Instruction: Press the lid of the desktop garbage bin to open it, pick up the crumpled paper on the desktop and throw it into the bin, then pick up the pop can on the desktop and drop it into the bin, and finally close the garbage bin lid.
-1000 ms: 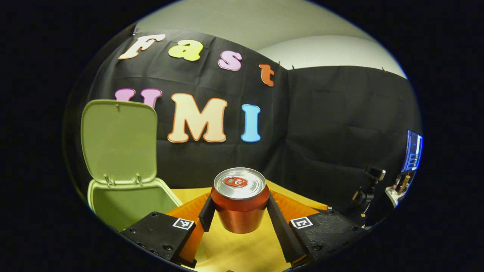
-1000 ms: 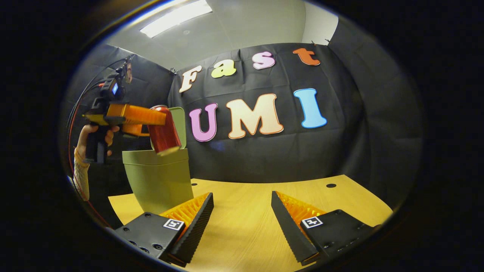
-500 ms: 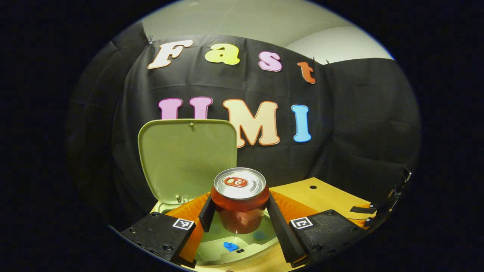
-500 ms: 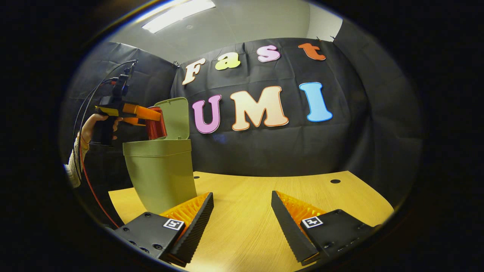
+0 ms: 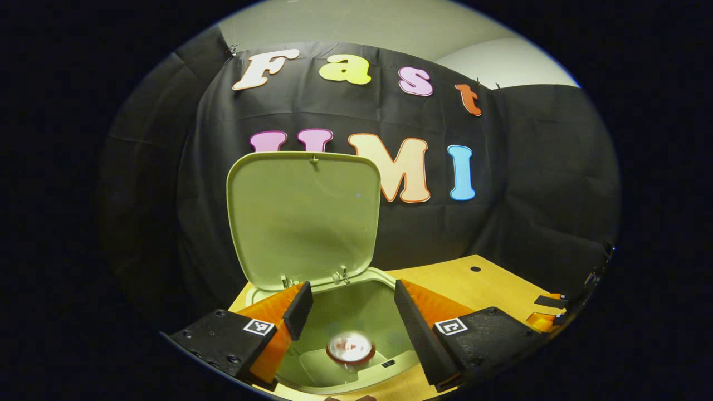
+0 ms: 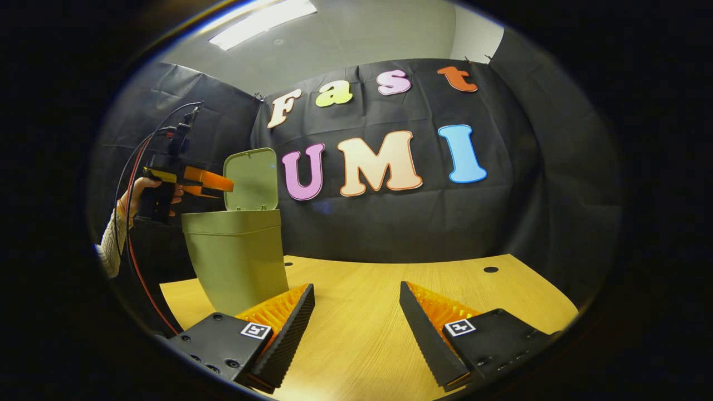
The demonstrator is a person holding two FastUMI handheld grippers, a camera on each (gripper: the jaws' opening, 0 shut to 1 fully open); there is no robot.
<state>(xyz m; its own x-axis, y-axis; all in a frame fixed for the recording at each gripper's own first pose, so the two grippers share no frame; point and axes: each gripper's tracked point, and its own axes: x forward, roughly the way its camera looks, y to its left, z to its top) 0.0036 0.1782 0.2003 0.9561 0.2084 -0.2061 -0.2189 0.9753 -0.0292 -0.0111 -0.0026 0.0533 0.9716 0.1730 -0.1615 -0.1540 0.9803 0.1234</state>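
- Pop can point(image 5: 350, 348) is inside the garbage bin point(image 5: 384, 278), near the bottom, blurred. I see its round silver top face-on, so its long axis runs roughly along my line of sight, down into the bin.
- Left gripper point(image 5: 351, 303) hovers over the bin mouth, fingers spread wide, gripping nothing.
- Lid point(image 5: 303, 217) stands upright on its rear hinge: smooth pale-green plastic, rounded corners, small latch tab on its top edge.
- Bin body is the same matte green plastic and tapers toward the base in the right gripper view point(image 6: 237, 259).
- Right gripper point(image 6: 356, 320) is low over the table point(image 6: 367, 334), fingers wide apart, empty. Ribbed pads visible.
- In the right gripper view, a hand point(image 6: 150, 192) holds the left gripper point(image 6: 214, 186) level above the bin's rim, just in front of the lid.
- Table is light wood grain, with a couple of small dark holes. Wide bare surface to the right of the bin.
- Can't make out the crumpled paper.
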